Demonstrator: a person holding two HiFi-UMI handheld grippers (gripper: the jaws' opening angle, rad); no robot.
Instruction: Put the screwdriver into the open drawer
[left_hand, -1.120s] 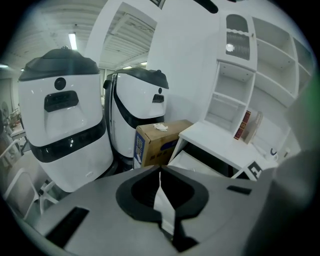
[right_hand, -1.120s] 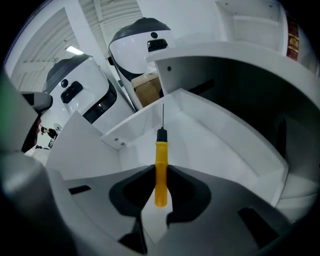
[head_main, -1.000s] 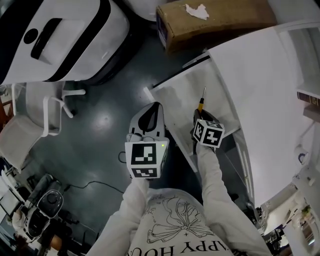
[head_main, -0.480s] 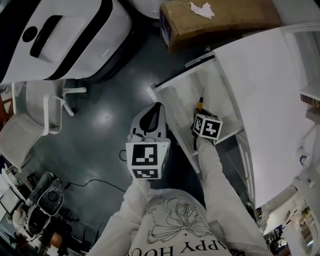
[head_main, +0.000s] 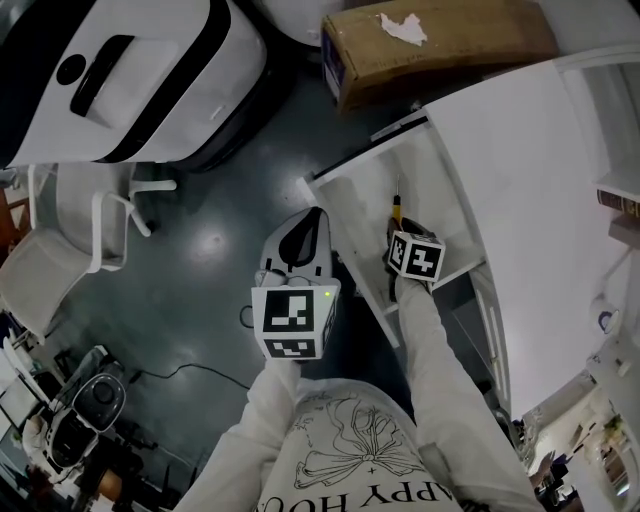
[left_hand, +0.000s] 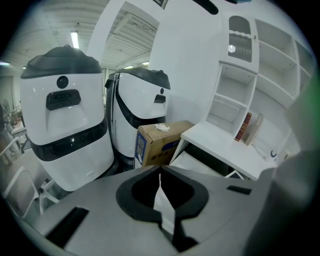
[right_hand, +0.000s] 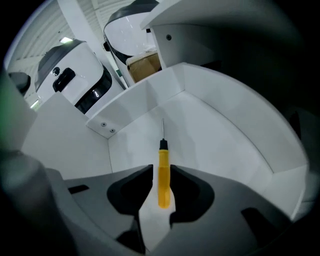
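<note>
Our right gripper (right_hand: 161, 171), at center right of the head view, has its jaws pinching the yellow screwdriver (right_hand: 163, 162) over the open white drawer (right_hand: 230, 125), slightly deeper than 1 second ago. The left gripper (left_hand: 160, 175), jaws pressed together, stays over the floor (head_main: 200, 260).

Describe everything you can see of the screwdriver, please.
The screwdriver is small, with a straight yellow handle that looks like plastic, a short black collar and a thin metal shaft. It points away from the right gripper, whose tongs are shut on the handle near its rear end. It lies inside the open white drawer, just over the drawer floor; whether it touches that floor cannot be told. In the head view only its front part shows ahead of the gripper.
</note>
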